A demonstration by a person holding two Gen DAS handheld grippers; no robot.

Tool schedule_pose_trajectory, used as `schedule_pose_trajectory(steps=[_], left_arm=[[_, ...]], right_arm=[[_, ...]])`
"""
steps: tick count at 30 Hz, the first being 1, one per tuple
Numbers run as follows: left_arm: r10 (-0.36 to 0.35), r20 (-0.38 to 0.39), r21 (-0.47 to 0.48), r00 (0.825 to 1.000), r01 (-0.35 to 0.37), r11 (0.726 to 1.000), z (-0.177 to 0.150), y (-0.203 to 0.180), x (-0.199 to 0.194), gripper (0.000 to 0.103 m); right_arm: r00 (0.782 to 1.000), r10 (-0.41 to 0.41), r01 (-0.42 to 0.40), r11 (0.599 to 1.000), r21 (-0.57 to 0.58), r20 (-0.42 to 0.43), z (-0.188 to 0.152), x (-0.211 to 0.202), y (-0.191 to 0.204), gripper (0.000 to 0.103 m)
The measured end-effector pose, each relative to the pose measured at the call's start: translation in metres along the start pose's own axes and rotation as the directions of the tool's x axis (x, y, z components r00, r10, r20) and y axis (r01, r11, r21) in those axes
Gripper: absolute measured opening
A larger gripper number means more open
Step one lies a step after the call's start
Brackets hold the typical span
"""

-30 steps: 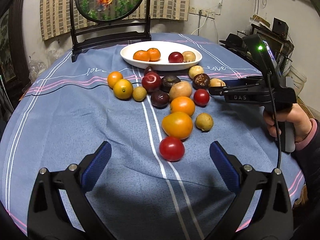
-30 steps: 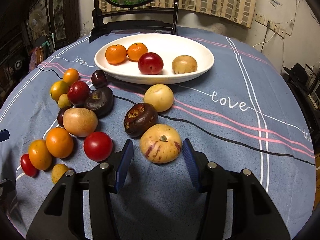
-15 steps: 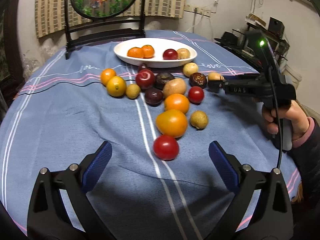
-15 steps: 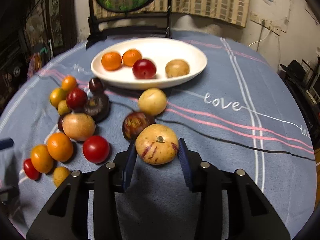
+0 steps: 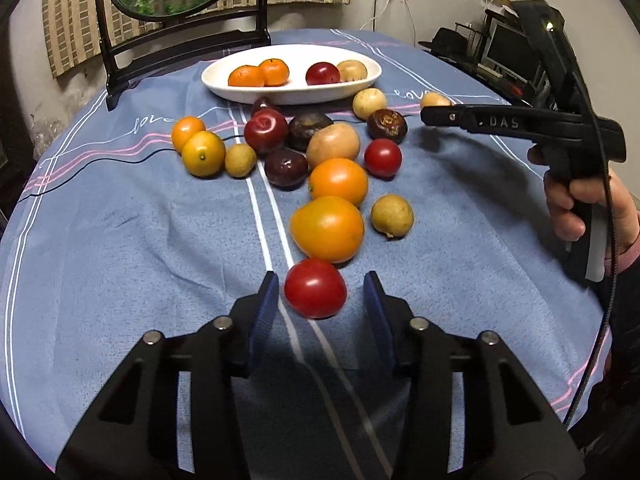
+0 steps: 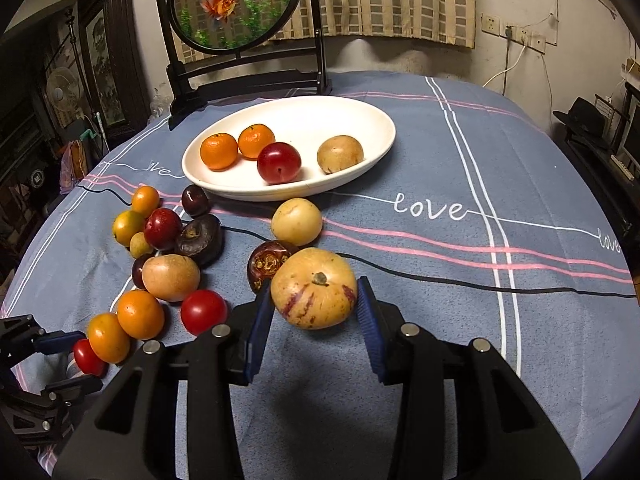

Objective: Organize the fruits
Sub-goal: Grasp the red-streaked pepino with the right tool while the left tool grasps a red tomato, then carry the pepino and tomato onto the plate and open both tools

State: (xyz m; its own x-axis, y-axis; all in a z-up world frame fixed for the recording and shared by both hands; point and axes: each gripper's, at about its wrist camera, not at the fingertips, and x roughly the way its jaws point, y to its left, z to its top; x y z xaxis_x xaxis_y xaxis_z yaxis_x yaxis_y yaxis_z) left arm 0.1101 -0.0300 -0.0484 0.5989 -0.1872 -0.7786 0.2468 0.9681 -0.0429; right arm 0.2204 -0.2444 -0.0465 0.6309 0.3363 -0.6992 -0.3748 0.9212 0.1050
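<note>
The left gripper (image 5: 316, 300) has just been closing its jaws around a red tomato (image 5: 315, 288) on the counter (image 5: 120, 240); small gaps still show on both sides, so nothing is gripped. A large orange fruit (image 5: 327, 228) touches the tomato's far side. The right gripper (image 6: 316, 312) has its jaws clamped on a purple-streaked yellow fruit (image 6: 313, 288), with a dark mangosteen (image 6: 266, 264) just behind. Between it and the white plate (image 6: 352, 176) lies a pale round fruit (image 6: 296, 221).
</note>
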Motion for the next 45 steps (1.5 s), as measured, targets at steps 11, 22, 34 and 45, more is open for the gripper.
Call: schedule_pose_trajectory(steps=[11, 22, 34, 45], left_arm=[[0.006, -0.039, -0.024, 0.999, -0.007, 1.000, -0.001, 0.005, 0.007, 0.034], [-0.017, -0.023, -0.035, 1.000, 0.016, 0.999, -0.003, 0.007, 0.004, 0.032], [-0.060, 0.051, 0.009, 0.997, 0.059, 0.998, 0.020, 0.022, -0.023, 0.032], [-0.078, 0.185, 0.033, 0.980, 0.073, 0.997, 0.138, 0.038, -0.004, 0.032]], right_arm=[[1.000, 0.004, -0.003, 1.000, 0.023, -0.005, 0.001, 0.000, -0.004, 0.042], [1.000, 0.003, -0.003, 0.999, 0.032, -0.007, -0.001, -0.001, -0.007, 0.042], [0.997, 0.060, -0.061, 0.998, 0.016, 0.042, 0.002, -0.012, -0.003, 0.042], [0.971, 0.149, -0.169, 0.981, 0.093, 0.187, 0.047, -0.020, -0.009, 0.042]])
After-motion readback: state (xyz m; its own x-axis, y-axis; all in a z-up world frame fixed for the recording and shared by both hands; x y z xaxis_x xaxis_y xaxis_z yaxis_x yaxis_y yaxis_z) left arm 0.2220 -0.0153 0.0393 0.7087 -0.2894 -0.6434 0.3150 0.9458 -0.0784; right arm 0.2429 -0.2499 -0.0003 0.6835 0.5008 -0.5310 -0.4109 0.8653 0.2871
